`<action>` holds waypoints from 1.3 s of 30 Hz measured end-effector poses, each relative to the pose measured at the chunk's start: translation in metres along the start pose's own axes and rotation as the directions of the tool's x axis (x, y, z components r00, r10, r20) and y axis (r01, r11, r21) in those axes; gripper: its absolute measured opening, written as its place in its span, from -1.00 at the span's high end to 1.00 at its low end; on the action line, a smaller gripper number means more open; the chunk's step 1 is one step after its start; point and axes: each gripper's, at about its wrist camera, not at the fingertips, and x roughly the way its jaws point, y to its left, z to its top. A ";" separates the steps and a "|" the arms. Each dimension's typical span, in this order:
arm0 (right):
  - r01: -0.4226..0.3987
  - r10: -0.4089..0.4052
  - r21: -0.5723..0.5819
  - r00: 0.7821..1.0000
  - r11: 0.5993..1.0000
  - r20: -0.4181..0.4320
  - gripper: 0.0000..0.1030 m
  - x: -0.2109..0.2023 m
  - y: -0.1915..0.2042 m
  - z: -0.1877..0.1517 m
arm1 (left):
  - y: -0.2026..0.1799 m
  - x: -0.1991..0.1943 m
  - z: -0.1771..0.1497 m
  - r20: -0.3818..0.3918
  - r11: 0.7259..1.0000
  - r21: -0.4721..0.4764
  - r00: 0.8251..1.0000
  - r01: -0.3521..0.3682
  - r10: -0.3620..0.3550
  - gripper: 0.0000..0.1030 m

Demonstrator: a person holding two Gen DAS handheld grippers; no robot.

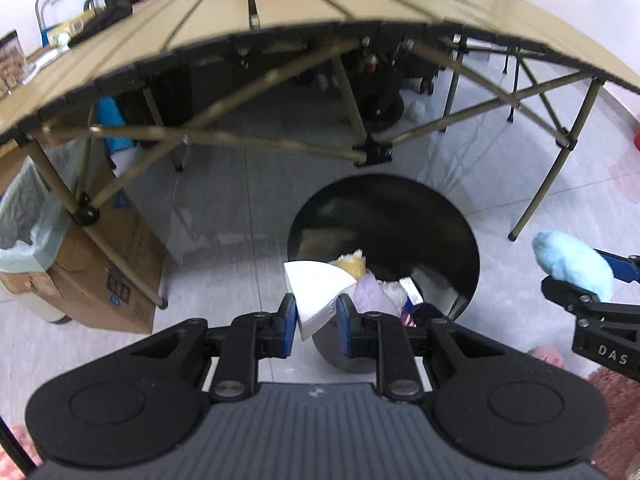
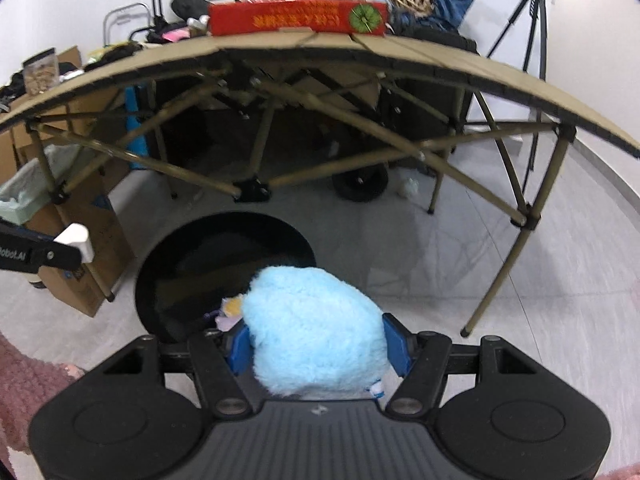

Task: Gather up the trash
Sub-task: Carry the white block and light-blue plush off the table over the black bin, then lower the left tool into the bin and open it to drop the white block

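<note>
The main risk, as I judge it, is a miss at release. The left gripper holds a white wedge-shaped piece just over the near rim of the black bin, at lower centre of the left wrist view. Let go there, the piece could clip the rim and drop to the floor. The fluffy blue ball is bulky and soft, so it may cling to a pad or roll off the heap of scraps already inside the bin.

The left fingers stand narrow, pressing the wedge's lower corner from both sides, with most of it jutting forward past the tips. The right gripper has its fingers spread fairly wide around the ball, which fills the gap and bulges above them, at lower centre of the right wrist view, near the bin's front edge.
</note>
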 end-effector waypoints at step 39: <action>0.138 -0.128 0.102 0.987 0.985 -0.092 -0.24 0.041 -0.037 0.007 | -0.062 0.104 0.061 -0.230 0.998 -0.053 0.972 0.035 -0.046 0.59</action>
